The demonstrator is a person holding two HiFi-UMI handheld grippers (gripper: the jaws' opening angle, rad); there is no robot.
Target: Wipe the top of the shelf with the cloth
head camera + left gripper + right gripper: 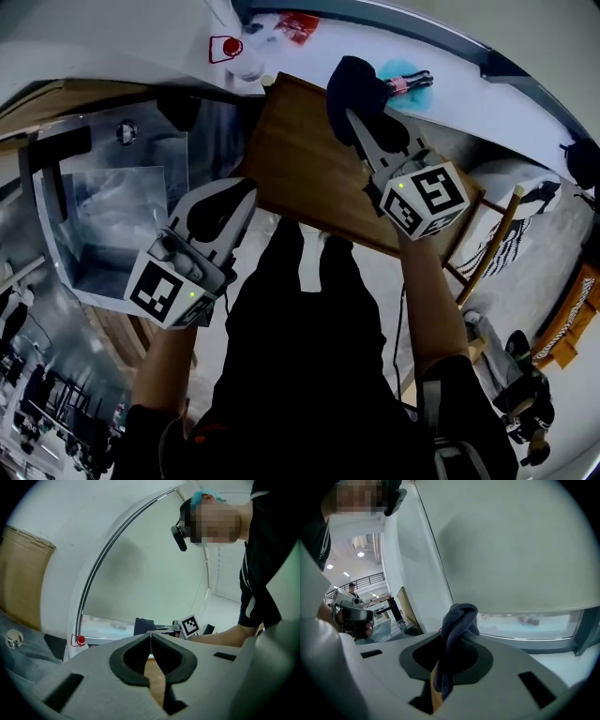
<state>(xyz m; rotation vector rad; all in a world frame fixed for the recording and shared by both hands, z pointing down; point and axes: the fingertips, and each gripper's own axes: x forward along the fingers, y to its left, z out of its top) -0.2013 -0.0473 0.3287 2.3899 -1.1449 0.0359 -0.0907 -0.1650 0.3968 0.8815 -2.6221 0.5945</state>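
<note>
The shelf's wooden top (300,173) lies in the middle of the head view. My right gripper (361,117) hovers over its far edge, shut on a dark blue cloth (354,82) that bunches around the jaw tips. In the right gripper view the cloth (458,625) stands up between the jaws of that gripper (457,637). My left gripper (246,190) is at the near left corner of the top, shut and holding nothing. In the left gripper view its jaws (150,634) meet, with wood (157,679) showing behind them and the cloth (143,625) farther off.
A spray bottle with a red cap (234,52) and a teal item (405,75) sit on the white sill behind the shelf. A steel cabinet (103,216) stands to the left. A chair with striped fabric (520,211) stands to the right.
</note>
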